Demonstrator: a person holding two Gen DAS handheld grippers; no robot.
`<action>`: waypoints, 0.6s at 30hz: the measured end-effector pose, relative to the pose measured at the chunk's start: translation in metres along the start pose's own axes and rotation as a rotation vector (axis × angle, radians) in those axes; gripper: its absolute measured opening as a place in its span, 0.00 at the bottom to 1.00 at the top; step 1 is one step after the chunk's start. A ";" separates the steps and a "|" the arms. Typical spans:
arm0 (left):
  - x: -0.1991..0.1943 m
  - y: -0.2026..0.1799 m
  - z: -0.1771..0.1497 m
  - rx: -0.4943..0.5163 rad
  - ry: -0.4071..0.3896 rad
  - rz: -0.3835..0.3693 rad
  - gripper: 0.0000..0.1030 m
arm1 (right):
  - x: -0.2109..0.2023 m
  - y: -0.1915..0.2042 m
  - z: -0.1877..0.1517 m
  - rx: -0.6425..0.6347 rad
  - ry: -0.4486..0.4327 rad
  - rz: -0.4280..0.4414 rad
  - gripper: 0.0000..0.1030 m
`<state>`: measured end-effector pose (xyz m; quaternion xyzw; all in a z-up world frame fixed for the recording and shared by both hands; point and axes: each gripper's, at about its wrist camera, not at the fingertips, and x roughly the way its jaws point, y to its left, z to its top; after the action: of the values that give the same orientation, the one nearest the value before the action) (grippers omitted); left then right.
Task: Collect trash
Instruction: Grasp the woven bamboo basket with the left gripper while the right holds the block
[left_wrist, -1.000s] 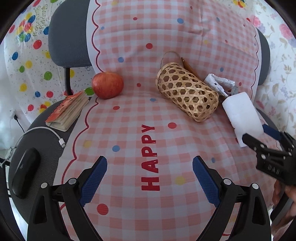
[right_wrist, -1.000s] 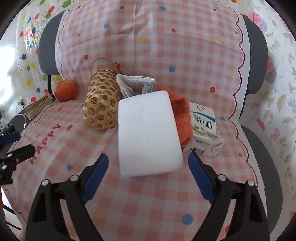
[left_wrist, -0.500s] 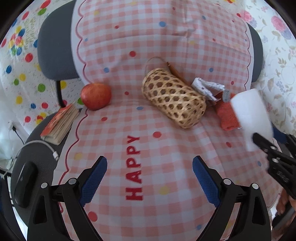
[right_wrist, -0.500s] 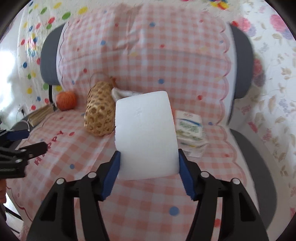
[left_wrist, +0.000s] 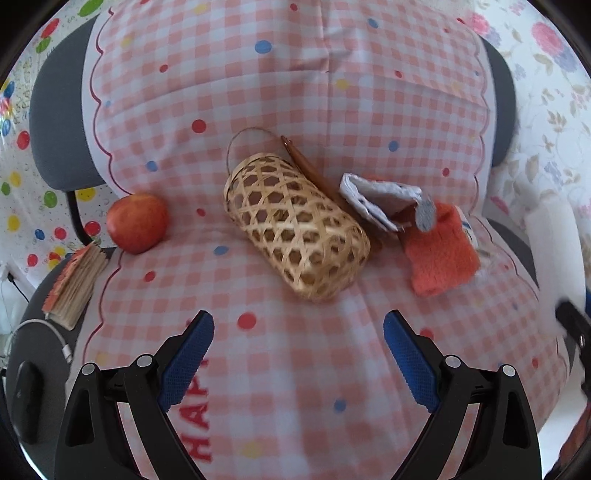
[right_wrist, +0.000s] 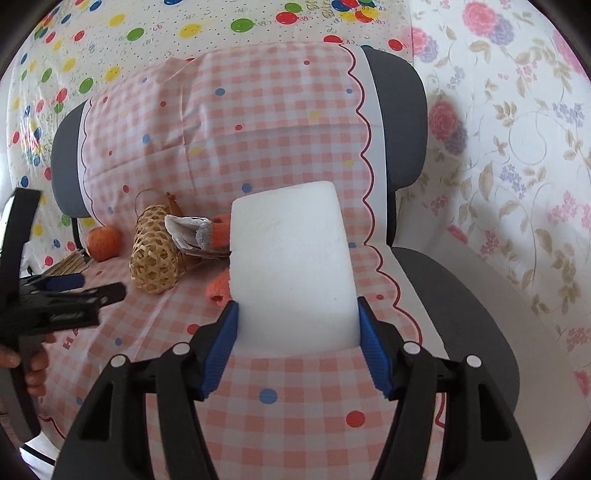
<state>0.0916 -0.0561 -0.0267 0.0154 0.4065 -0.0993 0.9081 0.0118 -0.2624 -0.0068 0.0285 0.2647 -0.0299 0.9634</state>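
Your right gripper (right_wrist: 297, 334) clamps the white foam block (right_wrist: 290, 266) between both pads. Your left gripper (left_wrist: 298, 363) stands wide open, empty, well apart from it.

Matt white foam block (right_wrist: 291, 266); woven bamboo basket (left_wrist: 295, 230); fuzzy orange cloth (left_wrist: 439, 254).

White foam block (right_wrist: 291, 266) hiding most of the orange cloth (right_wrist: 221, 225) behind it, dark object (left_wrist: 26, 402) (identity unclear) cut off at the near left edge, right gripper (left_wrist: 574, 332) blurred, mostly out of frame
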 end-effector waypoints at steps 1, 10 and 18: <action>0.005 -0.001 0.004 -0.010 0.003 0.000 0.89 | 0.001 0.000 -0.001 0.003 0.000 0.004 0.61; 0.044 -0.012 0.033 -0.078 0.015 0.033 0.90 | 0.010 -0.001 -0.002 0.016 0.012 0.025 0.61; 0.067 -0.009 0.044 -0.121 0.024 0.018 0.84 | 0.017 0.002 -0.003 0.019 0.033 0.035 0.61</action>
<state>0.1656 -0.0808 -0.0470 -0.0347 0.4222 -0.0659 0.9034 0.0246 -0.2613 -0.0183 0.0427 0.2796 -0.0151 0.9590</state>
